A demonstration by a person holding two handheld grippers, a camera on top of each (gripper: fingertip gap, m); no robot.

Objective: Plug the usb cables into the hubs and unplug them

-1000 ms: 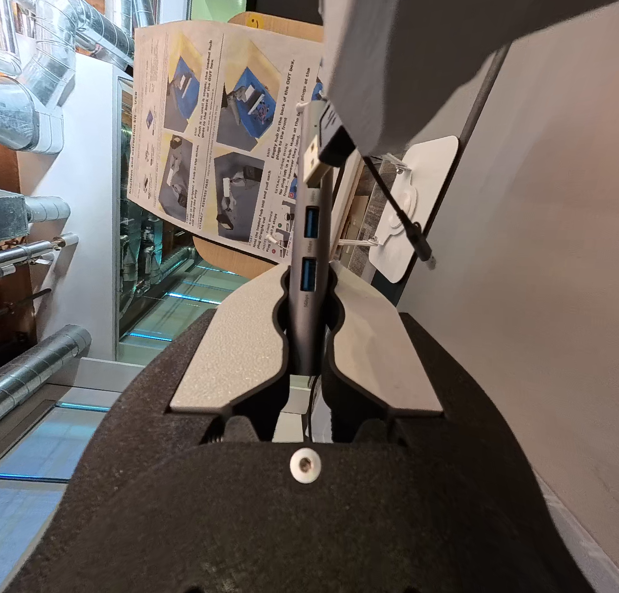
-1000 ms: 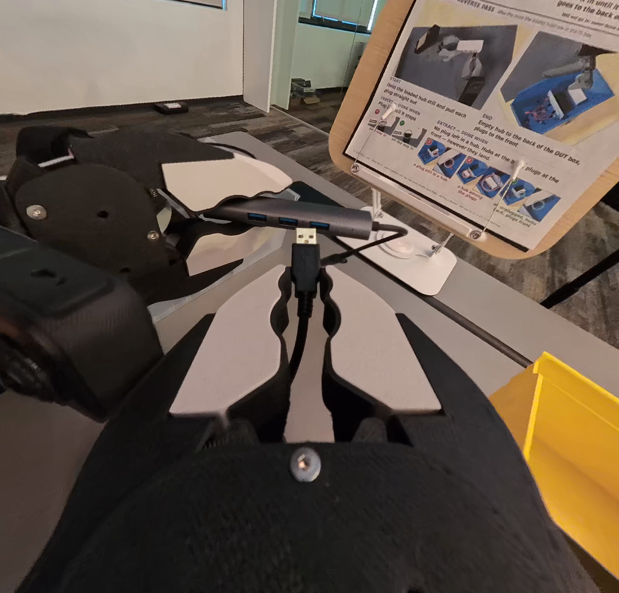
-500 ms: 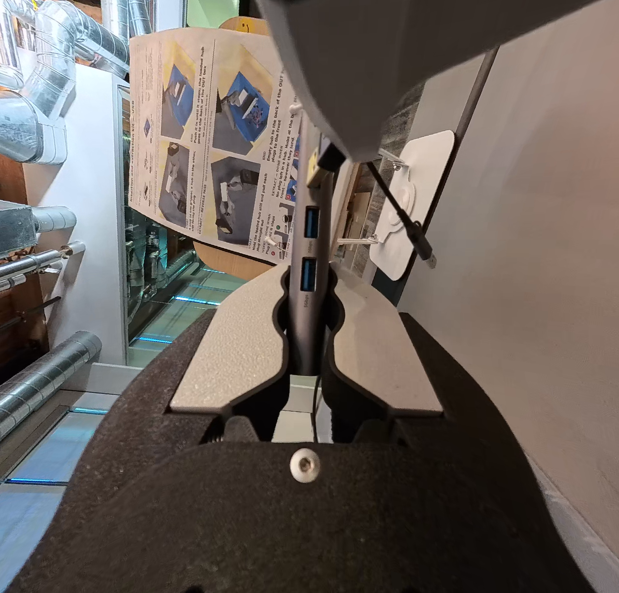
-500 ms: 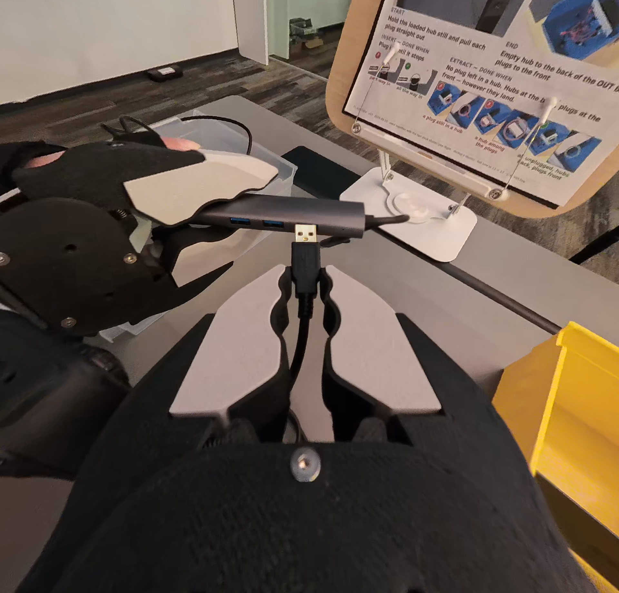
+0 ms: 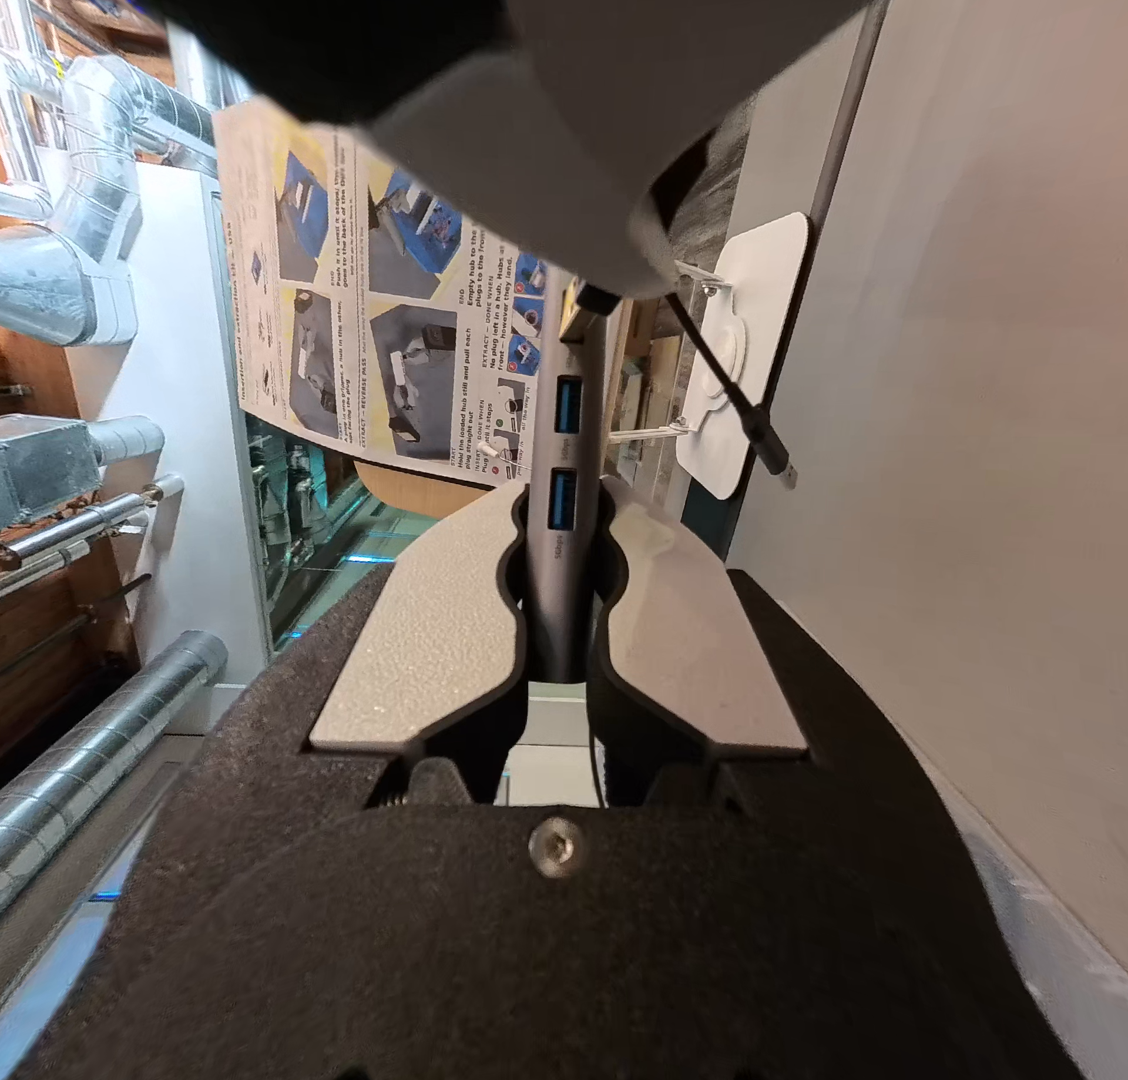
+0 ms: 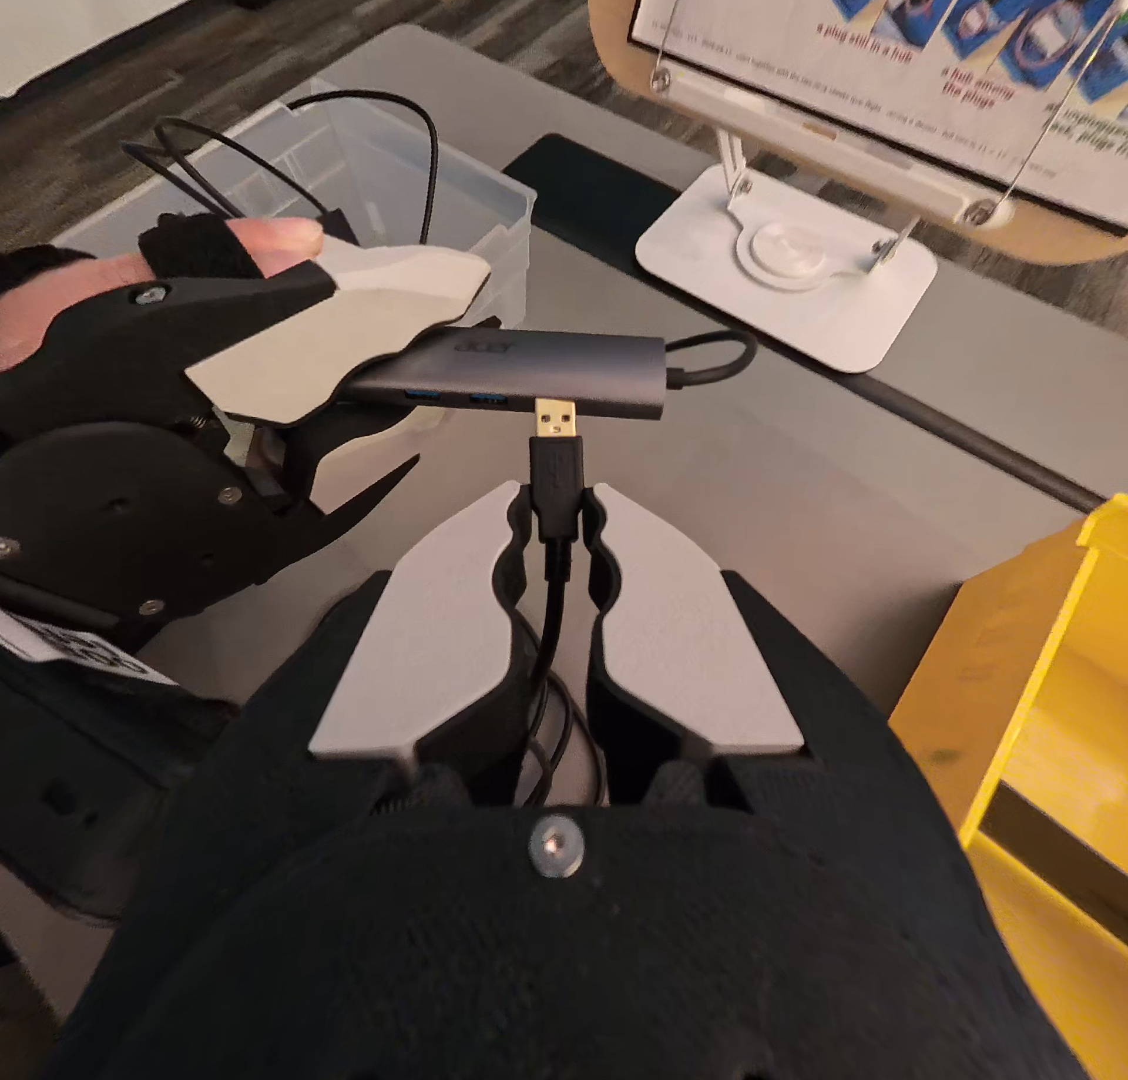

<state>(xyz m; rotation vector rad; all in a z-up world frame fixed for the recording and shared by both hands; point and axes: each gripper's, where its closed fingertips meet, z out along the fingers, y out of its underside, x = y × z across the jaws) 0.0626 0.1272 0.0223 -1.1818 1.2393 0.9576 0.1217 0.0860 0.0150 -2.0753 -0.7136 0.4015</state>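
Right now the left gripper (image 6: 390, 391) is clamped on one end of a grey hub (image 6: 549, 367), holding it level just ahead of the right gripper (image 6: 556, 489). That right gripper squeezes the black body of a usb plug (image 6: 554, 477), whose gold tip meets the hub's side at the port farthest from the left gripper; how deep it sits I cannot tell. Two blue ports (image 5: 567, 405) stay free. Beyond the hub stands an instruction board (image 6: 854, 49), with a yellow bin (image 6: 1025, 684) to the right.

Gold-tipped black plug (image 6: 555, 440) at grey hub (image 6: 537, 367)
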